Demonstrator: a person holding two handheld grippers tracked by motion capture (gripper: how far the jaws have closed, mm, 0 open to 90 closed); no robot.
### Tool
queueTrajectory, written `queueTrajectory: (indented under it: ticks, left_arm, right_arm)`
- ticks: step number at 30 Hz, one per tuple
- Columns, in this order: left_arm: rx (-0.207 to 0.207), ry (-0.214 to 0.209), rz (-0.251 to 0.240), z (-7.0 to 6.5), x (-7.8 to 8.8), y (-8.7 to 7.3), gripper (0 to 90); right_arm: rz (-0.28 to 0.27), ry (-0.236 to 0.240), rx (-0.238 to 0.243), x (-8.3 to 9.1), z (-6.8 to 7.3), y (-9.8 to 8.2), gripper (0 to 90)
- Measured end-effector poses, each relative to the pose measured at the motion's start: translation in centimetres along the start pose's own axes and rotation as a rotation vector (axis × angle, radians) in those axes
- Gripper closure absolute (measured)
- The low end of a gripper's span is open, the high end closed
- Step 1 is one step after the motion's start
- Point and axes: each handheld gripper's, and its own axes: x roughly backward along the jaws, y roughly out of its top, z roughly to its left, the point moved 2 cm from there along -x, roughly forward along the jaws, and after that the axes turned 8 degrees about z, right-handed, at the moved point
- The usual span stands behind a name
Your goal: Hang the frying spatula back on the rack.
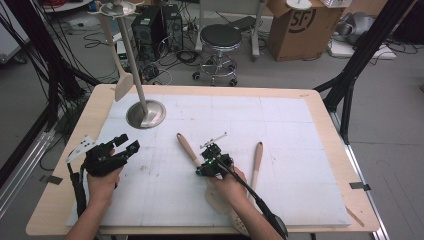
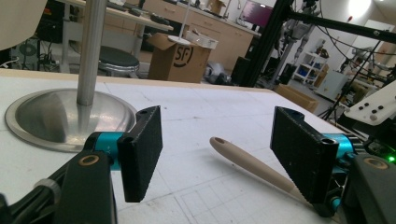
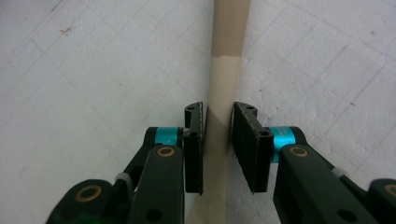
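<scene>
The step in hand looks like the pickup of a spatula (image 1: 190, 151) that lies near the middle of the high view, handle end pointing to the upper left, on the white board (image 1: 280, 125). The right gripper (image 1: 212, 155), at lower centre of that view, has its jaws closed around the handle; in the right gripper view the two black pads sit against either side of the beige shaft (image 3: 217, 126), the left pad touching it and the right pad touching or a hair off, so I judge the grip taken, or all but taken, and the tool not yet lifted, since the shaft appears to lie flat on the board. A second spatula (image 1: 256, 161) lies just to the right of that hand, untouched. The left gripper (image 1: 120, 146), at lower left of the high view, stands wide open with nothing between its jaws; in its own view the jaws frame the gripped spatula's handle tip (image 2: 224, 144) farther off. A hanging rack (image 1: 145, 112) stands at upper left with one spatula (image 1: 123, 86) already on it, so the next move probably calls for a firm pinch, a lift, and a carry up and left to the rack's top without letting the handle swing or slip.
</scene>
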Motion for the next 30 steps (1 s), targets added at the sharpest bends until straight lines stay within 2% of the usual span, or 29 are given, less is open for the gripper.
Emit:
queueTrajectory:
  ticks: [4,7,12,15,23,30]
  left_arm:
    - [0.001,-0.003,-0.02,0.1,0.3,0.2,34.7]
    - [0.005,-0.004,-0.011,0.2,0.1,0.1,34.7]
    - [0.004,-0.007,-0.016,-0.1,0.2,0.2,34.7]
    - [0.002,-0.007,-0.019,0.0,0.3,0.2,34.7]
    - [0.002,-0.005,-0.012,0.0,0.1,0.1,34.8]
    - [0.005,-0.005,-0.018,0.0,0.3,0.2,34.8]
  right_arm:
    - [-0.006,-0.041,0.028,-0.1,0.5,-0.1,73.3]
    - [0.008,-0.031,0.011,-0.1,0.5,0.1,73.5]
    - [0.007,-0.113,0.046,-0.2,1.3,0.1,73.6]
    - [0.0,-0.134,0.05,-0.3,1.6,0.0,73.5]
    - [-0.003,-0.122,0.052,-0.4,1.4,0.1,73.3]
    - [-0.035,-0.108,0.047,-0.4,1.3,-0.3,73.4]
